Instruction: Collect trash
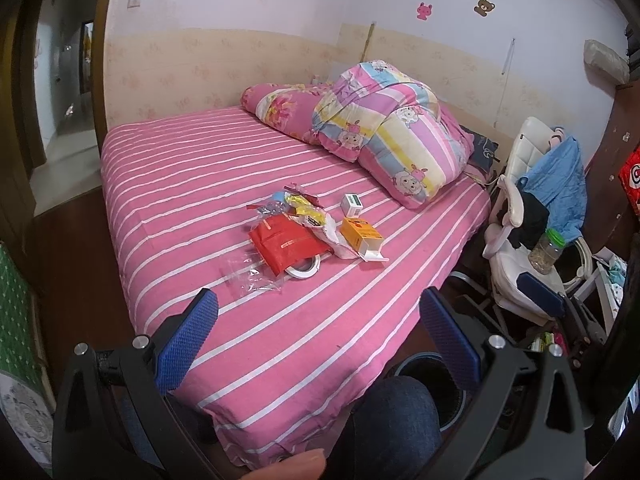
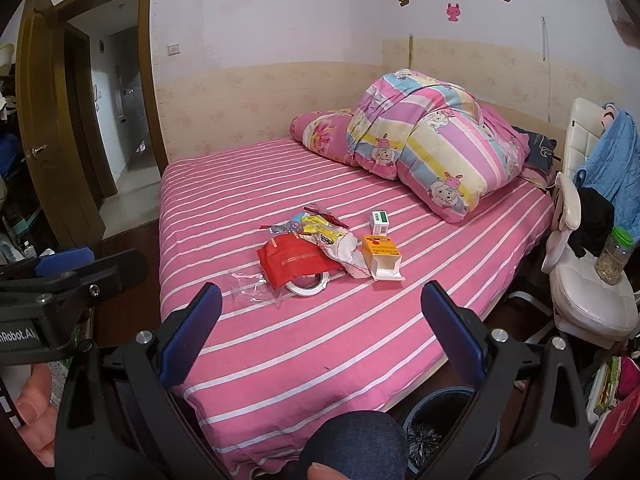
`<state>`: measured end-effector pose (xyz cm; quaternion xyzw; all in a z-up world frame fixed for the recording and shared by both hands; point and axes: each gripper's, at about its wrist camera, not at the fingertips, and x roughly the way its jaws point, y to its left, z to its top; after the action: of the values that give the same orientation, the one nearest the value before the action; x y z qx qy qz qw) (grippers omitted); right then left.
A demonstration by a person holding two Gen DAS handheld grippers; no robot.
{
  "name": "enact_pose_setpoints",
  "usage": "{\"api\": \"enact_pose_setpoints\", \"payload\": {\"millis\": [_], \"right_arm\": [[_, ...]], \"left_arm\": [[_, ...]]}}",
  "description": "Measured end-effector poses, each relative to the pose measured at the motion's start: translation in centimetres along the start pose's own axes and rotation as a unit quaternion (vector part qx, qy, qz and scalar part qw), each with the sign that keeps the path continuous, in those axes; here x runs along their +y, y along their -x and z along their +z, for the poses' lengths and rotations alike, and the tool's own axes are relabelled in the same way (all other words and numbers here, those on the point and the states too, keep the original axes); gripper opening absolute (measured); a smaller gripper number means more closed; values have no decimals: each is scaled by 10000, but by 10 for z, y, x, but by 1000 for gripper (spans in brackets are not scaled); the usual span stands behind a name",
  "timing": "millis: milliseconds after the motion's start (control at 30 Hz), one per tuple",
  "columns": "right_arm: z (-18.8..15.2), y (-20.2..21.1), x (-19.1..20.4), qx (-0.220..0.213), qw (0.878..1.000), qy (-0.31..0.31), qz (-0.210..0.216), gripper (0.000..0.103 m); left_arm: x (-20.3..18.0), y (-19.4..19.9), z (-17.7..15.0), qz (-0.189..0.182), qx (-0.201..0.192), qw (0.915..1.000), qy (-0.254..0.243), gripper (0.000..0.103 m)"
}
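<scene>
A trash pile lies mid-bed on the pink striped sheet (image 1: 224, 168): a red packet (image 1: 286, 250), a tape roll (image 1: 305, 271), a clear wrapper (image 1: 250, 276), an orange box (image 1: 360, 235), a small white-green box (image 1: 352, 204) and colourful wrappers (image 1: 298, 204). My left gripper (image 1: 318, 300) hovers open over the bed's near edge, short of the pile. In the right wrist view the red packet (image 2: 294, 262) and orange box (image 2: 380, 256) lie ahead of my right gripper (image 2: 320, 292), also open and holding nothing. A dark lined bin (image 2: 440, 396) stands on the floor below, partly hidden.
A folded cartoon quilt (image 2: 432, 152) fills the bed's far right. A white chair (image 2: 588, 300) with clothes and a green-lidded jar (image 2: 614, 256) stands right of the bed. An open wooden door (image 2: 48, 140) is on the left. A person's denim knee (image 2: 352, 436) is at the bottom.
</scene>
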<state>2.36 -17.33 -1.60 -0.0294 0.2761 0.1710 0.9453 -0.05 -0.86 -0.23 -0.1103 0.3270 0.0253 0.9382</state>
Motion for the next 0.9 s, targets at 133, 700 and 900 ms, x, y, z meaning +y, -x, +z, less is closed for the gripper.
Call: {"api": "enact_pose_setpoints", "payload": {"millis": [133, 700, 900], "right_arm": [[-2, 0, 0, -8, 10000, -2, -1, 99], [-1, 1, 2, -18, 10000, 2, -5, 99], [-2, 4, 1, -51, 10000, 7, -2, 99]], "left_arm": [[1, -1, -2, -11, 1, 10000, 11, 98], [4, 2, -5, -49, -6, 10000, 44, 98], [4, 7, -5, -70, -37, 10000, 47, 98]]}}
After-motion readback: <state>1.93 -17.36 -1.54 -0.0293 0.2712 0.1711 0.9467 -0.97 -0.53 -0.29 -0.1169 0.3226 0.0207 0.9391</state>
